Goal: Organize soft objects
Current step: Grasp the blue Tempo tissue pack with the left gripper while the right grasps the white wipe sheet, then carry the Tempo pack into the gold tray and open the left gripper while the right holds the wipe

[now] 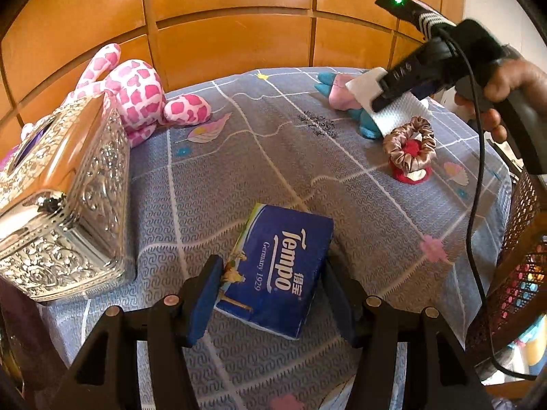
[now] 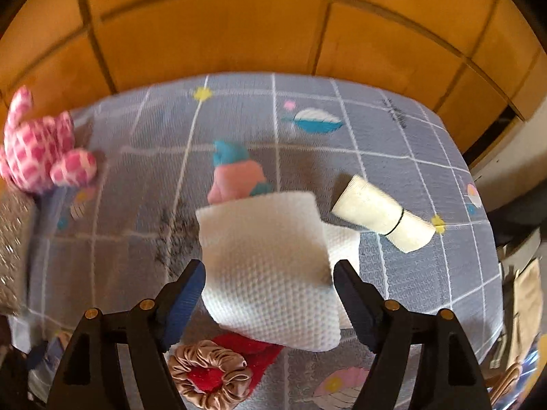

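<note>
My left gripper (image 1: 270,294) is shut on a blue Tempo tissue pack (image 1: 278,266), held low over the grey patterned cloth (image 1: 239,143). My right gripper (image 2: 270,294) is shut on a white textured folded cloth (image 2: 270,266) and holds it above the table; it also shows in the left wrist view (image 1: 386,102). A pink-and-white spotted plush (image 1: 136,99) lies at the far left. A pink and blue soft toy (image 2: 239,174) lies in the middle. A beige scrunchie (image 2: 208,376) rests on a red soft object (image 2: 253,348) below my right gripper.
An ornate silver tissue box (image 1: 68,201) stands at the left. A rolled cream cloth tied with a black band (image 2: 383,212) lies to the right. Orange wooden panelling (image 1: 239,10) backs the table. A woven basket (image 1: 519,253) stands at the right edge.
</note>
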Tool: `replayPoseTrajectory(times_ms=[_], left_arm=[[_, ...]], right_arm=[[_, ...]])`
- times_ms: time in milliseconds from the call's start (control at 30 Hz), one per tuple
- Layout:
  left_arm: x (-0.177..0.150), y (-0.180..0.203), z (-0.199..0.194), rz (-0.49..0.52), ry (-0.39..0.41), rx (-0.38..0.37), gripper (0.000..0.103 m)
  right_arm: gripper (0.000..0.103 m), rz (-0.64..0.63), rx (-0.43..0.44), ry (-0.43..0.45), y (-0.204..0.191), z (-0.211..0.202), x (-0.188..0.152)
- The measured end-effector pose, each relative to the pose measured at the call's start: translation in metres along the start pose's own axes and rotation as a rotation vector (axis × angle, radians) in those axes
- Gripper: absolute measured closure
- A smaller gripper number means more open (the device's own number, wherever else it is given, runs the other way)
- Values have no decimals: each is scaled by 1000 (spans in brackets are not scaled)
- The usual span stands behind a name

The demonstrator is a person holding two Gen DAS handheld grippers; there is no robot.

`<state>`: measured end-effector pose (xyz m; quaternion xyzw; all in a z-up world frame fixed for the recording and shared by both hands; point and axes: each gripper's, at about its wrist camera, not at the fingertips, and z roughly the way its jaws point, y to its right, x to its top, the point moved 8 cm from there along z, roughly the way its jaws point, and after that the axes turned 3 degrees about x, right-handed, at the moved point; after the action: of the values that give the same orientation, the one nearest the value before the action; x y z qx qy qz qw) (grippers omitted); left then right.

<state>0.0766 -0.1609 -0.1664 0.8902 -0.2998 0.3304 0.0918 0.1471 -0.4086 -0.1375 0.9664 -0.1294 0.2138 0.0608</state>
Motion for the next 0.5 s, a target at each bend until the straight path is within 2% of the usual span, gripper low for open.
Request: replayPoseTrajectory(times_ms=[33, 67, 100, 133, 167, 200, 267, 333, 367, 467, 500], left_arm=[[-1, 0, 0, -2, 1, 0, 43], [-1, 0, -1, -3, 2, -2, 43], [-1, -1, -1, -5, 3, -4, 43], [-1, -1, -1, -8, 4, -6, 43], [-1, -2, -2, -11, 4, -6, 43], [-1, -2, -2, -14, 5, -7, 43], [-1, -4, -3, -22, 6, -9, 43], [-3, -4, -5, -29, 7, -10, 43], [-3, -5, -5, -32, 7, -10, 43], [-4, -7, -6, -38, 7, -5, 43], [-4, -8, -7, -43, 7, -4, 43]], right_arm=[[26, -23, -8, -31, -2, 5, -4], [46, -35, -14, -50, -3, 7, -8], [55, -36, -25, -46, -3, 6, -10], [56, -30, -24, -32, -2, 3, -10], [68, -15, -7, -13, -1, -2, -10], [72, 7, 29, 11, -2, -10, -7], [74, 45, 95, 48, -3, -26, -2], [89, 64, 151, 96, -6, -43, 4], [94, 71, 161, 113, -6, -51, 6], [96, 99, 319, 129, -20, -65, 12], [99, 80, 312, 151, -26, -70, 14]])
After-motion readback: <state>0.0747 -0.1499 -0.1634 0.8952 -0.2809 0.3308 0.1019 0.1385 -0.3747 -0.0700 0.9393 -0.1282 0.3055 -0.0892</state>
